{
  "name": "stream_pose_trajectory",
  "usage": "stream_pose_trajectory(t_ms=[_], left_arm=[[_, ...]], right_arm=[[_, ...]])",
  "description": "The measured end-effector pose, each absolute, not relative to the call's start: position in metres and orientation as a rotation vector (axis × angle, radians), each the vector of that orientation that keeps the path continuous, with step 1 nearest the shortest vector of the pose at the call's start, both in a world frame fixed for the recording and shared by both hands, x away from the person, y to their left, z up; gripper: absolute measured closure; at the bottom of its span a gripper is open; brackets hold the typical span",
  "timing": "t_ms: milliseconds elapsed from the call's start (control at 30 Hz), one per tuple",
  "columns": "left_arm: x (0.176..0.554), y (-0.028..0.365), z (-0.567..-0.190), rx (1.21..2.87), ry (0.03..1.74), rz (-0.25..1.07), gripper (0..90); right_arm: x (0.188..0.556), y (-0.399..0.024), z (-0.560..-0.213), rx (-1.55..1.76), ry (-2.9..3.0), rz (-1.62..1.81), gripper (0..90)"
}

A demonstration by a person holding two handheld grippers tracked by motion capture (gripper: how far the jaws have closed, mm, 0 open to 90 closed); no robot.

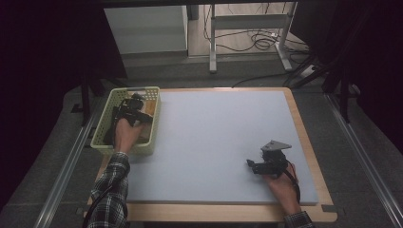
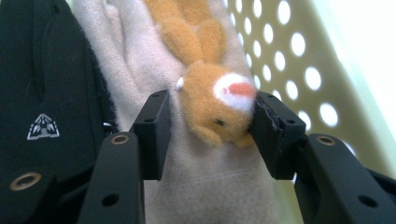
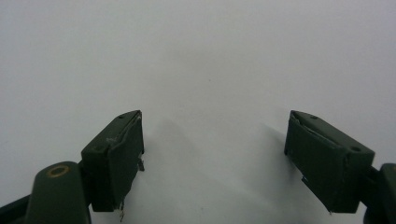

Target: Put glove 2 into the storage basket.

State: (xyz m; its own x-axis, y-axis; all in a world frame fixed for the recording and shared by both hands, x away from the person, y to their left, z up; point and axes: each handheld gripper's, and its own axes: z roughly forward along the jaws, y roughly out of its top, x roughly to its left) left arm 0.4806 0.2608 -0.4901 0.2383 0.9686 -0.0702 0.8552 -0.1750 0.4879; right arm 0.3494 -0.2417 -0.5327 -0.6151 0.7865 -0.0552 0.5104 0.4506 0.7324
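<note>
Your left gripper is reaching into the pale green basket and squeezing the orange plush toy lying on a cream cloth. Your right gripper is resting wide open over the grey mat, holding nothing.

This looks like a lab or recording room set up for handling trials, not a home. A wooden table topped with a grey foam mat fills the middle. Metal rails run along the carpeted floor at nine and three o'clock. At twelve o'clock stand a metal desk frame and loose cables, with black curtains at both sides.
</note>
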Motion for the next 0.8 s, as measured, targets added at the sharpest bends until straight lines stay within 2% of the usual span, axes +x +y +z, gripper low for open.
stream_pose_trajectory(t_ms=[100, 233, 500, 800], left_arm=[[0.481, 0.262, -0.489, 2.080, 1.668, 0.368, 48.7], [0.477, 0.264, -0.487, 2.046, 1.681, 0.399, 42.2], [0.469, 0.271, -0.481, 2.012, 1.656, 0.426, 23.0], [0.459, 0.282, -0.478, 1.974, 1.629, 0.418, 12.5]], right_arm=[[0.349, -0.242, -0.533, 1.095, 2.318, 0.975, 19.3], [0.349, -0.242, -0.533, 1.098, 2.318, 0.976, 19.3], [0.349, -0.242, -0.533, 1.095, 2.317, 0.975, 19.3], [0.349, -0.242, -0.533, 1.095, 2.316, 0.975, 19.3]])
